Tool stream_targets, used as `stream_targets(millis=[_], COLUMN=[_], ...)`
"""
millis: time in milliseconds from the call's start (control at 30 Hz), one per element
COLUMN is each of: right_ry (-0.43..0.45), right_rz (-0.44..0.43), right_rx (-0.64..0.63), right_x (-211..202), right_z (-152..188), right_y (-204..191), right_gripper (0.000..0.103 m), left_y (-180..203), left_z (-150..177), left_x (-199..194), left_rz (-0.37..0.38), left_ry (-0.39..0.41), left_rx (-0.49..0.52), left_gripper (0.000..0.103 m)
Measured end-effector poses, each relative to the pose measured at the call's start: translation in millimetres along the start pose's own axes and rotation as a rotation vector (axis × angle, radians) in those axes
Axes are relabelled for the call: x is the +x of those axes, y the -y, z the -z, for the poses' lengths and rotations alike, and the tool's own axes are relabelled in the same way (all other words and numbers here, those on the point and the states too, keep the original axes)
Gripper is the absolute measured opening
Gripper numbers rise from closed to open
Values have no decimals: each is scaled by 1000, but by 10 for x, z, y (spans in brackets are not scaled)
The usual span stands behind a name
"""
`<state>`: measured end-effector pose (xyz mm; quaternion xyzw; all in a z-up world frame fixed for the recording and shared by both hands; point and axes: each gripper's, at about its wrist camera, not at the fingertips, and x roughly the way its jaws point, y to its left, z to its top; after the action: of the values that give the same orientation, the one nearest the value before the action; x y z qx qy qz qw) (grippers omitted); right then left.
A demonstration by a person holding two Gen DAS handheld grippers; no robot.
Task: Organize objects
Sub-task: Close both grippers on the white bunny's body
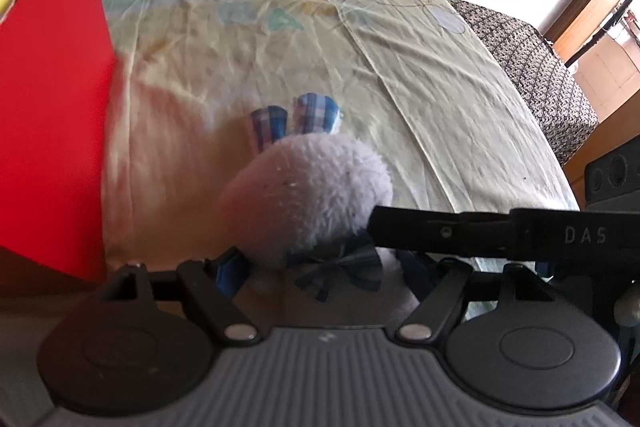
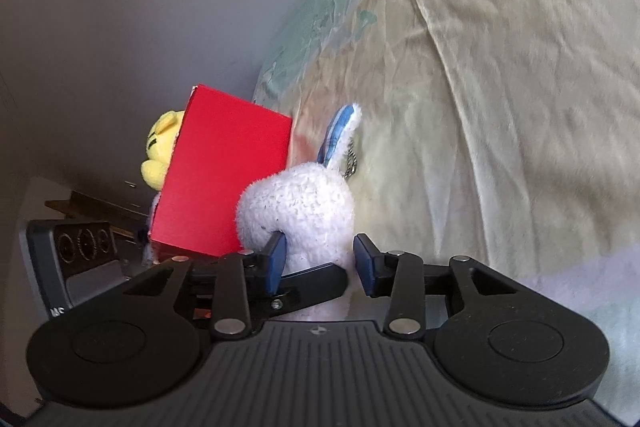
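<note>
Bunny, white and fluffy with plaid ears, is lying on our bedsheet beside the red box; our left tongs are pinching it, our right tongs are spreading off it.

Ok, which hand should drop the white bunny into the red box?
Left, probably: the left gripper straddles the white plush bunny at its bow, with the red box close beside it. The right gripper is open.
</note>
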<state>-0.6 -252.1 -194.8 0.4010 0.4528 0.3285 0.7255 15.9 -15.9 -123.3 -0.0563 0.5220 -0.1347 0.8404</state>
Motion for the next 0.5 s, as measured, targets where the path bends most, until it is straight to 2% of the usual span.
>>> stream_targets(millis=[233, 500], right_ry=[-3, -51], right_rz=[8, 11], right_rx=[-6, -91], right_x=[-42, -103], right_z=[64, 228], right_y=[-62, -297], right_gripper=[37, 35], left_y=[111, 177], left_z=[21, 169], left_x=[-24, -228], left_rz=[-26, -38], left_ry=[-6, 0], left_rx=[43, 72], left_gripper=[75, 75])
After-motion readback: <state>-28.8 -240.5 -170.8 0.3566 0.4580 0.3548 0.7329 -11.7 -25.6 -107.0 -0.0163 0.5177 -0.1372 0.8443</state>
